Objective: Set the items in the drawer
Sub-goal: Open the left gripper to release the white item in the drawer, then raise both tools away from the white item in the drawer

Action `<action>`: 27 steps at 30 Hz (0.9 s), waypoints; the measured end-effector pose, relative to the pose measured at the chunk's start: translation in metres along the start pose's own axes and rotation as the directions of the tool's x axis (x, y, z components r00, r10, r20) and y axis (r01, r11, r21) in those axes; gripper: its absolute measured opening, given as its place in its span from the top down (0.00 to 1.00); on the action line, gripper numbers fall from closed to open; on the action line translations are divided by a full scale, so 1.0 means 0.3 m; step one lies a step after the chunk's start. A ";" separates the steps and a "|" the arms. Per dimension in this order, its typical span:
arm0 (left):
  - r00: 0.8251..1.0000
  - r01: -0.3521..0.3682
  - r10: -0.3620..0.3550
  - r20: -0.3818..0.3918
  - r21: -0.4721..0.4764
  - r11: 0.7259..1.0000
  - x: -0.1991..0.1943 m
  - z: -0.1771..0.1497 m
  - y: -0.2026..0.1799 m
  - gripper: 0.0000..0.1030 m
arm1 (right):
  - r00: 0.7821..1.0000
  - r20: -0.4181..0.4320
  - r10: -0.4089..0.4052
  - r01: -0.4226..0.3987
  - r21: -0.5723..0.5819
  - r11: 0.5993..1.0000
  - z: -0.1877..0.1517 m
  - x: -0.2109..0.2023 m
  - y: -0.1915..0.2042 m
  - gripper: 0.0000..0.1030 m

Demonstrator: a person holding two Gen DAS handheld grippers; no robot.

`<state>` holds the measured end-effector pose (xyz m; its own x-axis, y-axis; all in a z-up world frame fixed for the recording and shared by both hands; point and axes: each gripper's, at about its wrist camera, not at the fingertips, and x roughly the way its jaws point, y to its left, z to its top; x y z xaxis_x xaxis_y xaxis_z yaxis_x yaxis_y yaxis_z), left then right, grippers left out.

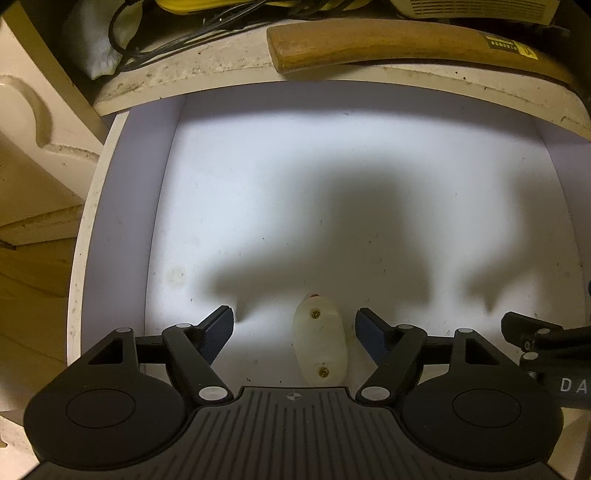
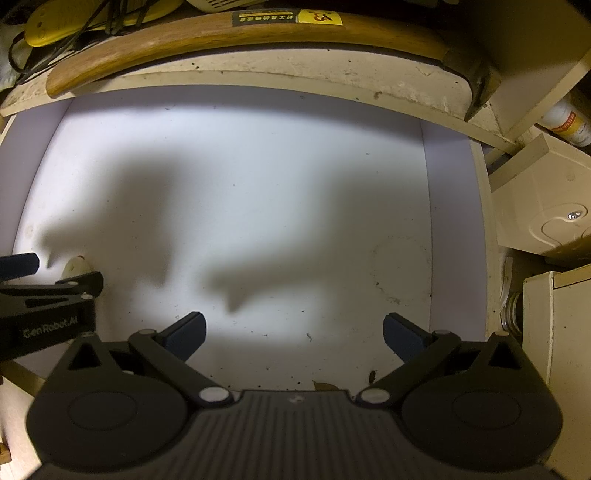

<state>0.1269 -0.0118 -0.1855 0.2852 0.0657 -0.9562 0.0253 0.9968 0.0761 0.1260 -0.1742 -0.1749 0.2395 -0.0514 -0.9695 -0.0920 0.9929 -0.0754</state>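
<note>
The open white drawer fills both views; its floor is lit and crossed by gripper shadows. A small whitish oval plastic piece with two brass screws lies on the drawer floor between my left gripper's fingers. My left gripper is open and does not touch it. In the right wrist view the drawer shows again, with the tip of the oval piece at the far left behind the left gripper. My right gripper is open and empty above the drawer floor.
A wooden-handled axe lies on the shelf edge above the drawer, also in the right wrist view. Black cables and a yellow object lie behind it. Cream cabinet parts and a bottle stand at right.
</note>
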 end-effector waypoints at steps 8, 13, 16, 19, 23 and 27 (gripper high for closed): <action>0.999 -0.004 0.004 -0.040 -0.007 1.000 0.007 0.017 -0.010 0.23 | 1.000 0.005 -0.003 0.003 0.008 1.000 0.000 -0.004 -0.004 0.01; 0.999 0.003 -0.003 -0.043 -0.008 1.000 0.003 0.025 -0.012 0.17 | 1.000 0.007 -0.003 0.003 0.015 1.000 0.000 -0.012 -0.009 0.01; 0.999 0.005 -0.006 -0.046 -0.012 1.000 -0.003 0.023 -0.012 0.16 | 1.000 0.009 -0.004 0.004 0.018 1.000 0.001 -0.018 -0.010 0.00; 0.999 0.008 -0.009 -0.041 -0.018 1.000 -0.020 0.017 -0.013 0.16 | 1.000 0.012 -0.006 0.006 0.022 1.000 0.001 -0.025 -0.013 0.01; 0.999 0.006 -0.007 -0.032 -0.024 1.000 -0.037 0.019 -0.007 0.16 | 1.000 0.021 -0.008 0.008 0.027 1.000 0.000 -0.039 -0.019 0.01; 1.000 0.003 -0.003 -0.017 -0.009 1.000 -0.064 0.021 -0.007 0.16 | 0.999 0.034 -0.011 0.010 0.030 1.000 -0.003 -0.055 -0.024 0.01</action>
<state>0.1276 -0.0154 -0.1656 0.2692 0.0632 -0.9610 0.0178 0.9973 0.0706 0.1218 -0.1807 -0.1584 0.2731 -0.0586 -0.9602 -0.0607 0.9951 -0.0780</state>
